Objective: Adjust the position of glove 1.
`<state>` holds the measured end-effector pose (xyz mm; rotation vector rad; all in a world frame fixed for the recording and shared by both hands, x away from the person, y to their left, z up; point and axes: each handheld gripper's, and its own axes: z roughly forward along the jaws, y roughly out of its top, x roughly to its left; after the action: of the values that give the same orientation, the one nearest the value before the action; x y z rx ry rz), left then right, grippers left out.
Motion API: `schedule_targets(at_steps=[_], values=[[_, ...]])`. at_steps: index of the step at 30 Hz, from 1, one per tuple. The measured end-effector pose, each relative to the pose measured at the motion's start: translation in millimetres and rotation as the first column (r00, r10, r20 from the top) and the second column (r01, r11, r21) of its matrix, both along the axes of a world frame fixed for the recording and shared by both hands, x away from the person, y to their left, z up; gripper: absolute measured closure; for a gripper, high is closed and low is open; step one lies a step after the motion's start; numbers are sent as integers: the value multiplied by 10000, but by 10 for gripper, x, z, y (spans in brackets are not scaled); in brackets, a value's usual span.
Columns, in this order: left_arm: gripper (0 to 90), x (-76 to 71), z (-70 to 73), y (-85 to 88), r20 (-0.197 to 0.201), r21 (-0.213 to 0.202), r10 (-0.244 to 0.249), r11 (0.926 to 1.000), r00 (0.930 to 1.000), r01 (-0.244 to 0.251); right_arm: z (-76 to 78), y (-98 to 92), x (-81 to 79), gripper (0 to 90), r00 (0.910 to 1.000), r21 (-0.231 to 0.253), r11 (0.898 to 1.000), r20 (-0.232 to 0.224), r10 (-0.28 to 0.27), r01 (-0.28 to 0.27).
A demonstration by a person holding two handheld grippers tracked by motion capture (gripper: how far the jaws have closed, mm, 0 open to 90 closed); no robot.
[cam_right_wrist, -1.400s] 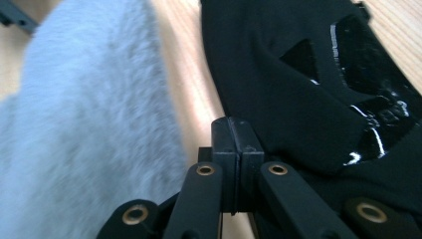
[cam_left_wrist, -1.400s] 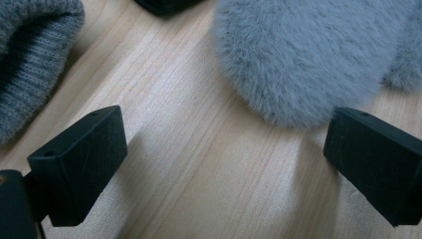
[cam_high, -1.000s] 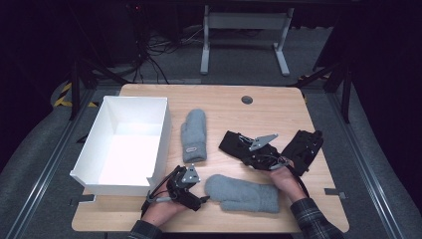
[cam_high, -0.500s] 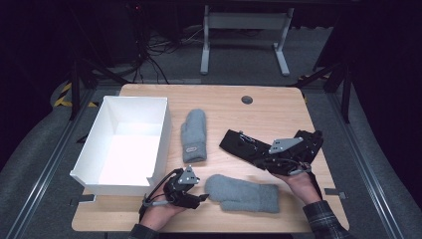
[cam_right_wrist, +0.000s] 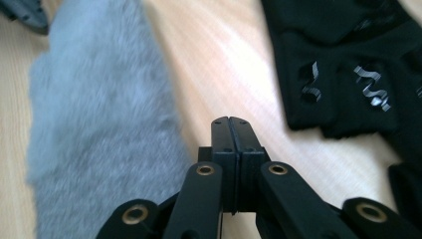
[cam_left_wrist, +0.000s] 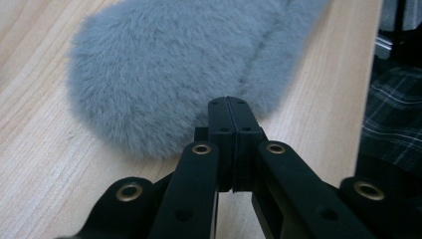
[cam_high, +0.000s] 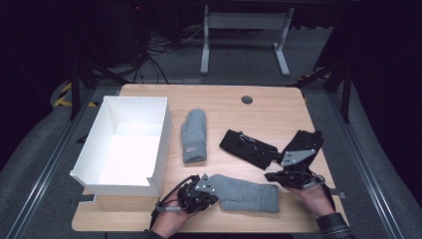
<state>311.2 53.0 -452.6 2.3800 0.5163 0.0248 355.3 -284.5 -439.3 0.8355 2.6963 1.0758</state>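
1. High view first: I have the left tongs [cam_high: 211, 195] at the rounded tip of the near grey mitten [cam_high: 246, 193], which lies flat at the front of the surface [cam_high: 278, 107] – nothing is in the white box [cam_high: 117, 149] yet.
2. Left gripper view shows those jaws pressed together just short of the fur; they have just been closing, and I see no fabric between them – a missed pinch, I judge.
3. My right tongs [cam_high: 270, 175] are shut and empty, between the mitten's cuff and the black gloves [cam_high: 249, 148].
4. Left to do: both mittens, the far grey mitten [cam_high: 194, 135] included, and the gloves.
5. Since a second ago, the right tongs have swung from the gloves toward the mitten.
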Motion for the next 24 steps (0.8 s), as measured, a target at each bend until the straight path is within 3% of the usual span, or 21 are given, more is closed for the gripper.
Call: schedule_targets(at_steps=[8,15,24], values=[[900,212,-12,-102,48,255,648,9976,9979,-649,-25,-41,-153,900,9998,34,10000,-177,83,-83],[900,373,21,-203,-104,-116,1058,9943,9943,-1059,-42,2,-208,900,9987,55,9993,-352,362,-360],[900,527,41,-346,-93,-454,1181,9919,9930,-1184,-46,46,-252,900,9965,196,9973,-436,709,-701]])
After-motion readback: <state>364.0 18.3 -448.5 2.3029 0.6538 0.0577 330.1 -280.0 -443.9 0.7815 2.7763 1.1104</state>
